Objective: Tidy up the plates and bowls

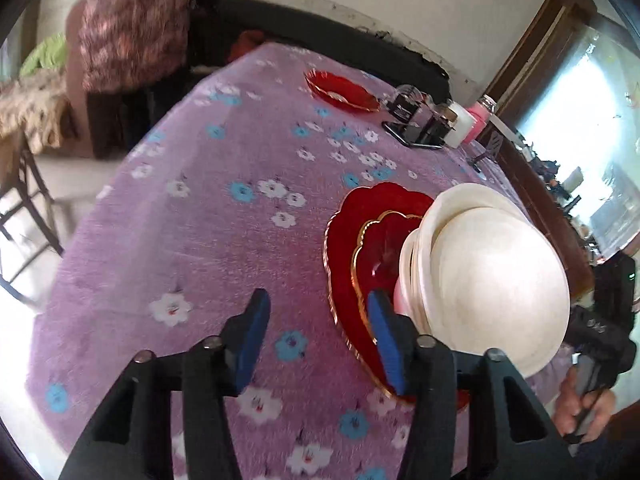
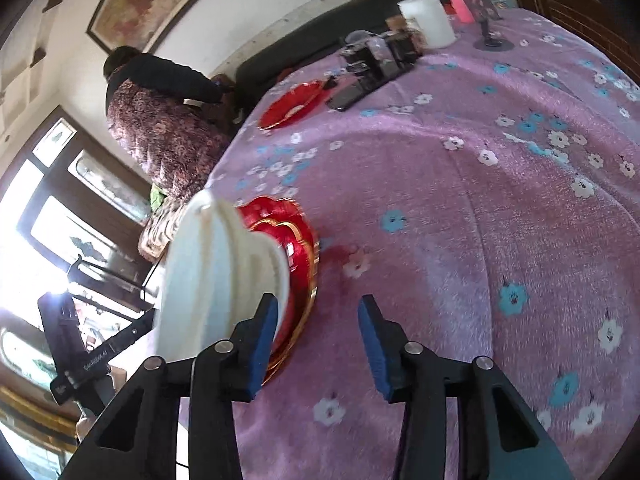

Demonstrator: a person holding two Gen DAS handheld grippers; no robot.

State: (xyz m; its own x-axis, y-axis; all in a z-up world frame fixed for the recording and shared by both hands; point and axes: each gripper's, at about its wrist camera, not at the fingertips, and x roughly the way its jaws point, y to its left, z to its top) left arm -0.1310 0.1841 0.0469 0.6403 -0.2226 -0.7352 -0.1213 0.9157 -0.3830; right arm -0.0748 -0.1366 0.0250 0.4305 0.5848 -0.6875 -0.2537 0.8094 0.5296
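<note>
Fingers on both grippers stand apart and hold nothing: my left gripper [image 1: 316, 336] hangs over bare cloth at lower centre of its frame, my right gripper [image 2: 318, 346] likewise.

The stack of white bowls [image 1: 484, 280] sits on two nested red plates [image 1: 352, 248] at right of centre in the left view, on the tabletop [image 1: 200, 240] under its purple flowered cloth. A third red plate [image 1: 340, 90] lies alone near the upper centre, well apart from the pile.

I judge the red plates to be glass: stiff, slick, brittle, with scalloped gilt rims that give a thin, uneven bite. I would pinch a rim squarely and lift slowly. The bowls look like ceramic, heavier as a stack, best taken singly by the lip.

From the left camera I see the stack's far side and a hand [image 1: 580, 404] on the other handle at lower right. Only the right camera shows the bowls' stepped rims [image 2: 224, 272] edge-on, and a person in a patterned coat [image 2: 160, 128] at upper left.
</note>
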